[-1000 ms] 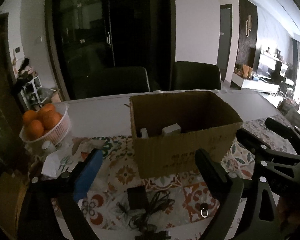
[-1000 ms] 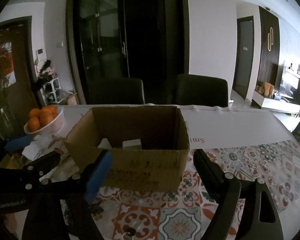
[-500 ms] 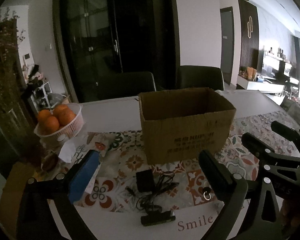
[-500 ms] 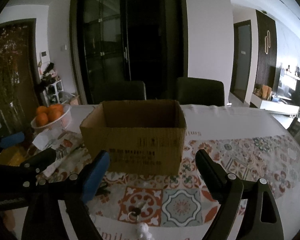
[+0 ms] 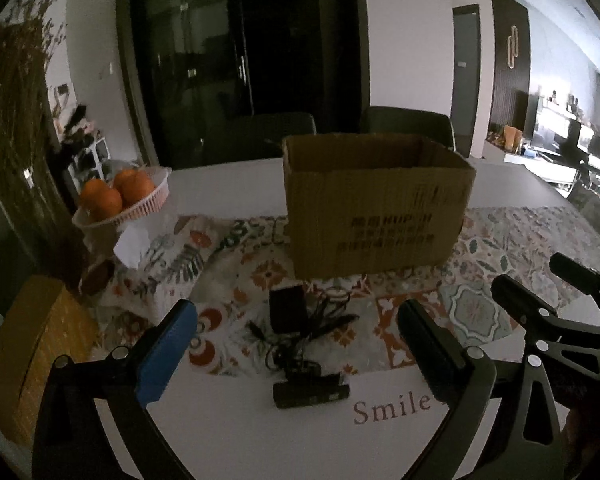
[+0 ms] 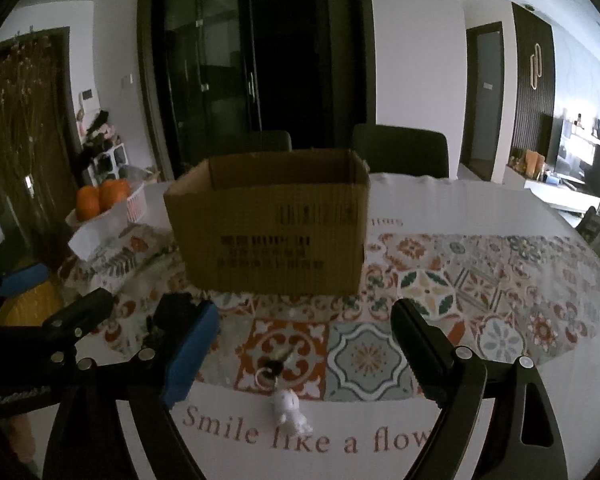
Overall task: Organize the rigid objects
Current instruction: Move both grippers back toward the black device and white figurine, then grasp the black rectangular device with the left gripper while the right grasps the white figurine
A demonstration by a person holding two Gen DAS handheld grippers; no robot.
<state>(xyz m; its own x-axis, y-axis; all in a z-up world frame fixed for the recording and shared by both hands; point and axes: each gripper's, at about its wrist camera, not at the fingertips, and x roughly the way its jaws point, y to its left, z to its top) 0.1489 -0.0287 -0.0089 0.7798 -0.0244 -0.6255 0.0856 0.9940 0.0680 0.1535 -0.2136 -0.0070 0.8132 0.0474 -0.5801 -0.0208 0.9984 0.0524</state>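
Note:
An open-topped cardboard box [image 5: 376, 208] stands on the patterned tablecloth [image 5: 476, 312]; its inside is hidden from this low angle. In front of it lie a black power adapter with tangled cables [image 5: 288, 314] and a black rectangular device [image 5: 310, 394]. My left gripper [image 5: 300, 344] hangs open above them, nothing between its fingers. In the right wrist view a key [image 6: 274, 368] with a small white figurine [image 6: 290, 406] lies before the box [image 6: 272, 232]. My right gripper [image 6: 308, 348] is open over the key, holding nothing. The left gripper [image 6: 60, 288] shows at that view's left.
A white basket of oranges [image 5: 120, 196] and crumpled white paper [image 5: 132, 246] sit left of the box. A yellow object [image 5: 32, 344] lies at the near left edge. Two dark chairs [image 6: 400, 152] stand behind the table. Dried branches [image 5: 16, 120] rise at far left.
Both grippers have drawn back from the box and sunk lower; the box's inside has dropped out of sight. The adapter, black device, key and figurine came into fuller view. The left jaws widened slightly.

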